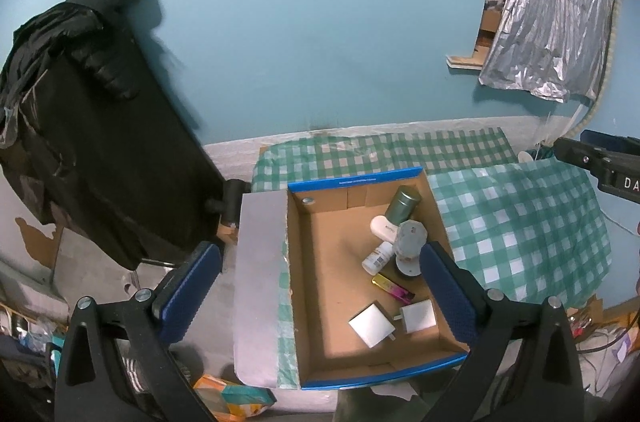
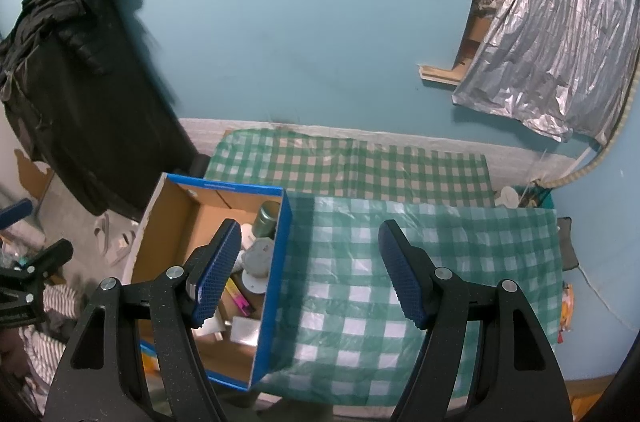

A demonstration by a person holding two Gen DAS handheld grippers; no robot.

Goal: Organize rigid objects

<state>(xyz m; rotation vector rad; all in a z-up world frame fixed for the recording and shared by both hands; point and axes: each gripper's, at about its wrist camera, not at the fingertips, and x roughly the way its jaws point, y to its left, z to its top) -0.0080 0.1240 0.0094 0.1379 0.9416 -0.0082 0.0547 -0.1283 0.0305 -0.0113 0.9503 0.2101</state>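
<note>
A blue-rimmed cardboard box [image 1: 304, 262] sits on the green checked cloth and holds a dark green can [image 1: 403, 203], a white bottle [image 1: 377, 257], a grey faceted object [image 1: 410, 236], a pink-yellow lighter [image 1: 393, 288] and two white chargers [image 1: 371, 324]. My left gripper [image 1: 320, 298] is open and empty, above the box's near half. My right gripper [image 2: 310, 270] is open and empty, above the box's right wall [image 2: 276, 274] and the cloth. The can [image 2: 267, 218] and the grey object [image 2: 259, 256] show in the right wrist view.
The green checked cloth [image 2: 380, 282] covers the table to the right of the box. A black garment [image 1: 88, 126] hangs at the left. Silver foil [image 1: 560, 2] hangs at the upper right. A grey sheet [image 1: 258, 282] lies left of the box. Clutter lies on the floor.
</note>
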